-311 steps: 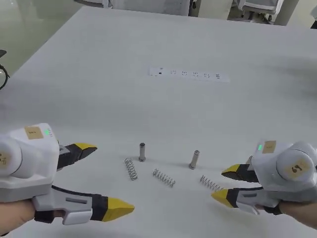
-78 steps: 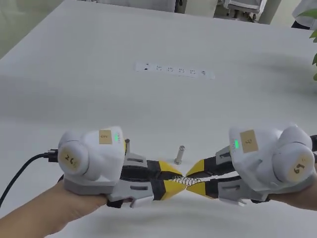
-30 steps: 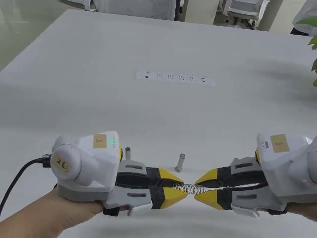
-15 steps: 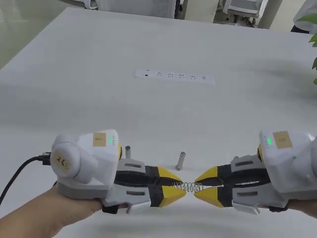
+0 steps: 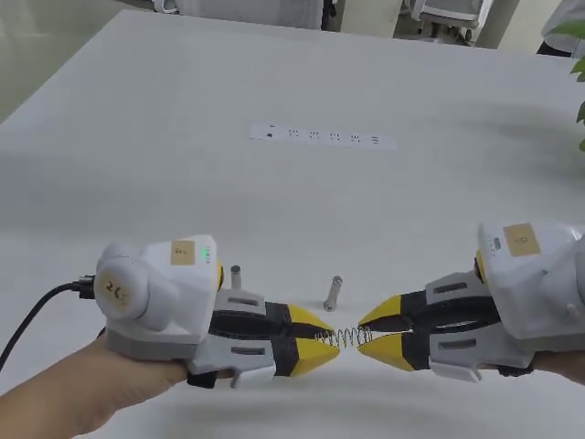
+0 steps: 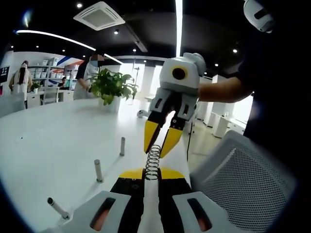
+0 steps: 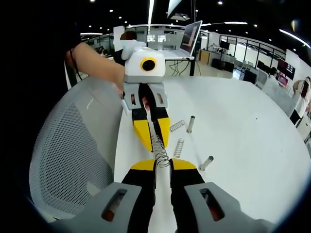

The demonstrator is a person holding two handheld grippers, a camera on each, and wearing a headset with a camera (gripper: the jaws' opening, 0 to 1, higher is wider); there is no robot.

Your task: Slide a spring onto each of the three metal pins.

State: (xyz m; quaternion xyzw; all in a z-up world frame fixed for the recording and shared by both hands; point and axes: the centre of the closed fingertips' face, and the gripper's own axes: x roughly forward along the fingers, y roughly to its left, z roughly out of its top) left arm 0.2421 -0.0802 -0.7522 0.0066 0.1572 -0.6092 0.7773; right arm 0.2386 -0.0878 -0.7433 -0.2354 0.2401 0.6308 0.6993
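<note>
Left gripper (image 5: pixel 331 340) and right gripper (image 5: pixel 364 336) each pinch an end of the spring (image 5: pixel 345 337), both ends buried in the jaws. Behind it a pin (image 5: pixel 236 273) stands half-hidden by the left gripper; open table (image 5: pixel 183 183) beyond.

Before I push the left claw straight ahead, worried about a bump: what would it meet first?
The left claw grips one end of the spring. Straight beyond that is the right claw, facing it tip to tip on the spring's other end. It would likely hit that first.
</note>
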